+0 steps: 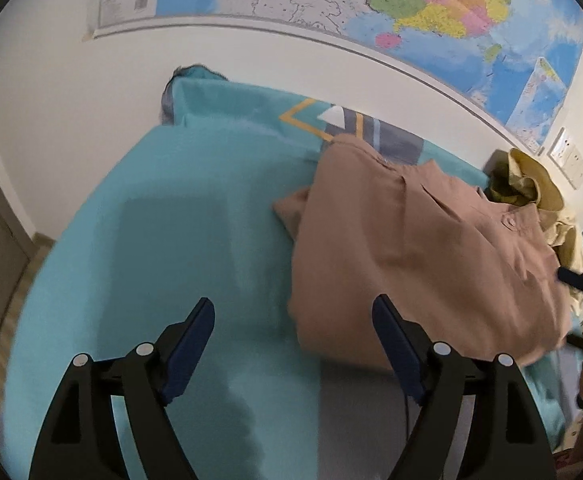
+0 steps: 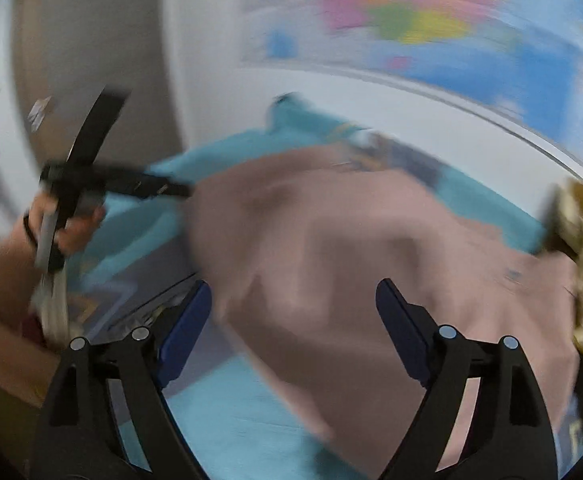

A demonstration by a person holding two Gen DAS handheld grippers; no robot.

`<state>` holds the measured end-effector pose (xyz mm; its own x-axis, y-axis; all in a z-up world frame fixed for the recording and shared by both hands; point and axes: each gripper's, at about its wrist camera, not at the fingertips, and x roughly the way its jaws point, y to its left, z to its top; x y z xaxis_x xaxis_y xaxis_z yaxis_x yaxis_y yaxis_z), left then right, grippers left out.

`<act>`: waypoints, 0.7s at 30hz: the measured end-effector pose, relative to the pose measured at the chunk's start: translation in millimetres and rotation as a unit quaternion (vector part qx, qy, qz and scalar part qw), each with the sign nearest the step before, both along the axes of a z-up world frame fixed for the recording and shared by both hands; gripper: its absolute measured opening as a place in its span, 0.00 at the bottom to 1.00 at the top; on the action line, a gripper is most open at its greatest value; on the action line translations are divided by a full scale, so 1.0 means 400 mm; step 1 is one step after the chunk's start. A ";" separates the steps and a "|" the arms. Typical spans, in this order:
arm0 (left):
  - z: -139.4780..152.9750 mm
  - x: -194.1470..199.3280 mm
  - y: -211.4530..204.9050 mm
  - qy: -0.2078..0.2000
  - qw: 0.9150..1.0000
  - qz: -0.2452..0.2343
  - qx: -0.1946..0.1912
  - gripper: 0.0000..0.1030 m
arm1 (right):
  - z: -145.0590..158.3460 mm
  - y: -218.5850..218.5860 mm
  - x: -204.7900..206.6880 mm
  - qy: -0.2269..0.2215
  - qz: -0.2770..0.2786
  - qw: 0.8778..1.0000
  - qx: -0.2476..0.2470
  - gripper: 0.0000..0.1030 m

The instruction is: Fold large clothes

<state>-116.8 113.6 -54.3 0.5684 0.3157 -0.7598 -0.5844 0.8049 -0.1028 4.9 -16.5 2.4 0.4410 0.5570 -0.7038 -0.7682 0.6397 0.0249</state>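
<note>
A tan shirt [image 1: 423, 264] lies in a rough bundle on a bed with a teal sheet [image 1: 195, 216], pushed toward the side of the bed where a heap of yellowish clothes [image 1: 531, 184] sits against the wall, under a big map [image 1: 411, 4]. The shirt looks partly folded: its collar and a button face up, one edge is doubled under, and a flap sticks out toward the bare middle of the sheet.

The left gripper [image 1: 293, 320] hangs over the bare sheet with its jaws spread wide and nothing between them; its right finger is just beside the near edge of the shirt. The right gripper [image 2: 293, 304] is also wide open and empty, above the shirt, though that view is badly smeared and the cloth's creases cannot be read there. The person's left hand [image 2: 65, 224] shows at that view's left, around the handle of its own tool.

The step in hand seems to be taking a fresh hold for the next fold. Done well, each claw takes one corner of the same edge, pinching a single layer or the whole stack but not half of it. The cloth is soft and will sag, so the two holds should rise together and travel level. Pulling the bundle toward the open middle first would give room to lay it flat, away from the yellowish heap
</note>
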 end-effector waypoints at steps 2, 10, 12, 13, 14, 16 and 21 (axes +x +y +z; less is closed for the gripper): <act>-0.014 -0.015 -0.025 -0.001 1.000 -0.003 -0.014 0.76 | -0.038 0.064 -0.017 -0.018 0.026 0.998 -0.046 0.79; -0.061 -0.041 -0.087 -0.024 0.996 -0.026 -0.085 0.76 | -0.182 0.149 -0.004 -0.067 0.043 0.984 -0.162 0.65; -0.073 -0.029 -0.096 -0.025 0.994 -0.036 -0.105 0.76 | -0.181 0.142 0.015 -0.064 0.032 0.986 -0.152 0.47; -0.074 -0.021 -0.102 -0.030 0.993 -0.042 -0.110 0.76 | -0.171 0.136 0.024 -0.054 0.030 0.988 -0.142 0.40; -0.077 -0.012 -0.107 -0.034 0.991 -0.051 -0.120 0.76 | -0.164 0.126 0.031 -0.038 0.032 0.991 -0.125 0.22; -0.084 0.015 -0.120 -0.042 0.986 -0.072 -0.145 0.76 | -0.126 0.095 0.073 0.009 0.014 0.997 -0.069 0.12; -0.096 0.074 -0.115 -0.078 0.971 -0.090 -0.205 0.77 | -0.083 0.044 0.129 0.077 -0.024 0.997 0.014 0.12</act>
<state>-87.2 67.4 -92.7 0.7054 -0.1109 -0.7001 -0.3885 0.7656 -0.5128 56.4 1.0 -30.8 0.3554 0.5579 -0.7499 -0.7230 0.6726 0.1577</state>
